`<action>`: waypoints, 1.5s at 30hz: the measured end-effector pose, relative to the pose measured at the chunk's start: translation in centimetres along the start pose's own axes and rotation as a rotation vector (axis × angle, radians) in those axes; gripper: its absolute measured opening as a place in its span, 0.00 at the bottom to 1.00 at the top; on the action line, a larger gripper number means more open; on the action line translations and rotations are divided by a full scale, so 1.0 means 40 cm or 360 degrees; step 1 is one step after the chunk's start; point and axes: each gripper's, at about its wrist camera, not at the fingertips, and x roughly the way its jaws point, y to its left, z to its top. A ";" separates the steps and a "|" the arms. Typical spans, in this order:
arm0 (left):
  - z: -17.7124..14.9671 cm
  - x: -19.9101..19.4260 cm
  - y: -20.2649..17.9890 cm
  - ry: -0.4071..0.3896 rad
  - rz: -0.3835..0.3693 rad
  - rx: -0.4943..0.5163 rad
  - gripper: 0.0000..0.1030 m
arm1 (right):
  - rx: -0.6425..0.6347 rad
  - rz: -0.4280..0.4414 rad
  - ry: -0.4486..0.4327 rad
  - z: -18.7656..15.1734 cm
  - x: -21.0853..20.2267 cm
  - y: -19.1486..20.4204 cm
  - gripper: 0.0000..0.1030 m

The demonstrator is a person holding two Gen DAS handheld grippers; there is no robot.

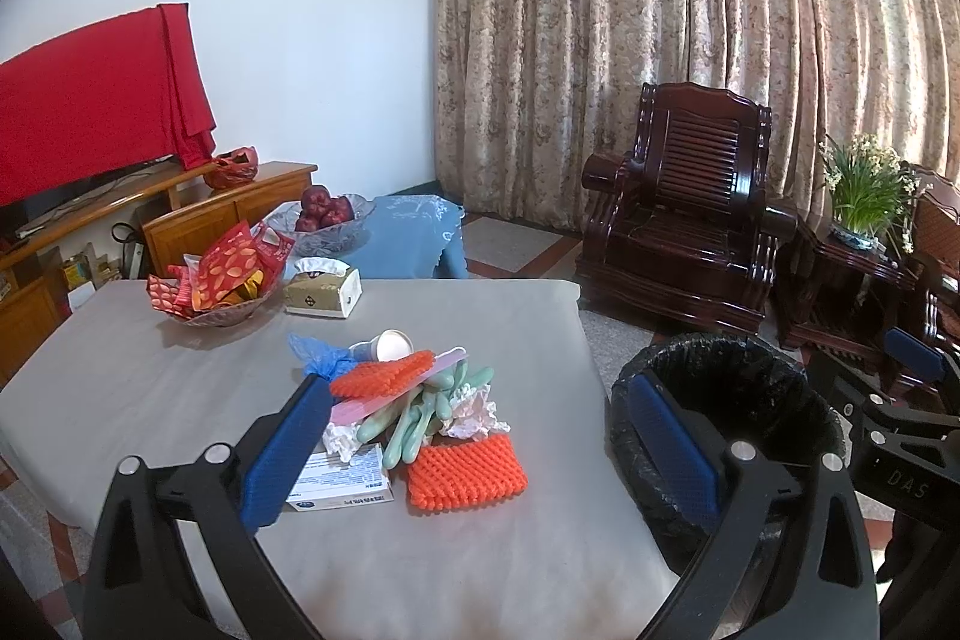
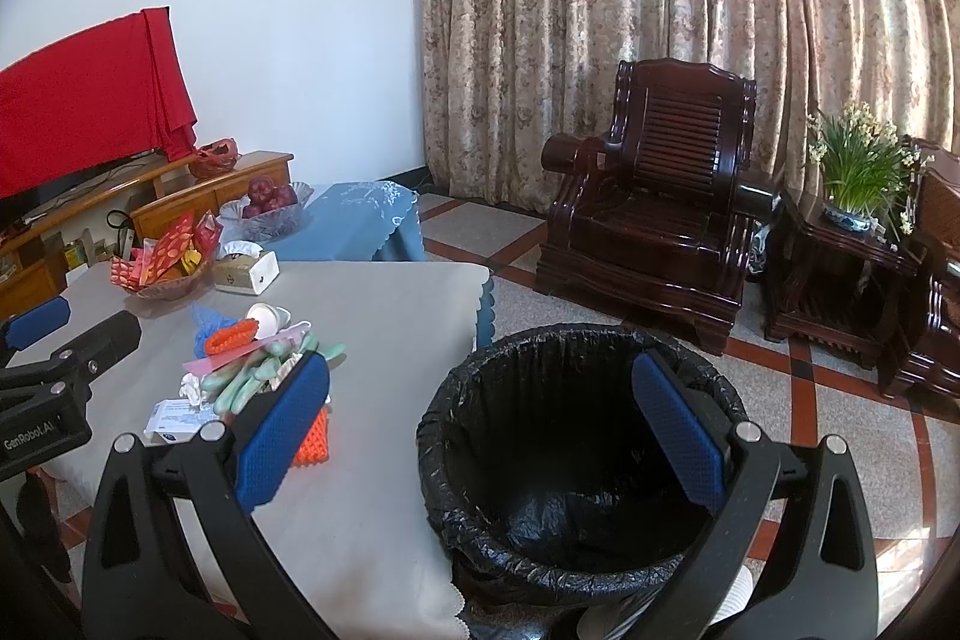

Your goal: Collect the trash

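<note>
The grey-clothed table point(image 1: 150, 388) carries a heap of litter point(image 1: 414, 412), with the black-lined round bin point(image 2: 576, 436) on the floor off its right edge. The left tool point(image 1: 480, 436), released and empty, faces the heap and looks nearer; the right tool point(image 2: 480, 430), equally released, hangs over the bin.

Trash pile point(image 1: 414, 412): orange mesh pieces, green gloves, pink strip, crumpled tissue, white box, blue bag; heaped near the table's bin-side edge.
Bin point(image 2: 576, 454): black-lined, open, beside the table.
</note>
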 end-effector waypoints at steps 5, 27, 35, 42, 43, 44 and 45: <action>-0.001 0.000 -0.001 -0.0002 0.0000 0.0000 0.94 | 0.0004 -0.0001 -0.0002 -0.008 0.000 -0.001 0.95; -0.002 0.000 -0.003 -0.0002 0.0003 0.0002 0.94 | 0.0017 -0.0009 0.0003 -0.007 0.004 -0.009 0.95; -0.002 0.001 -0.004 -0.0001 0.0003 0.0003 0.94 | 0.0017 -0.0008 0.0003 -0.008 0.005 -0.009 0.95; -0.002 0.001 -0.004 0.0000 0.0003 0.0002 0.94 | 0.0020 -0.0003 0.0008 -0.011 0.007 -0.012 0.95; -0.002 -0.001 0.000 0.0000 0.0002 0.0001 0.94 | 0.0022 -0.0005 0.0010 -0.014 0.010 -0.014 0.95; -0.002 -0.001 0.000 0.0001 0.0003 0.0000 0.94 | 0.0019 -0.0001 0.0012 -0.016 0.012 -0.014 0.95; -0.002 -0.002 0.001 0.0002 0.0003 -0.0003 0.94 | 0.0020 -0.0001 0.0014 -0.019 0.013 -0.013 0.95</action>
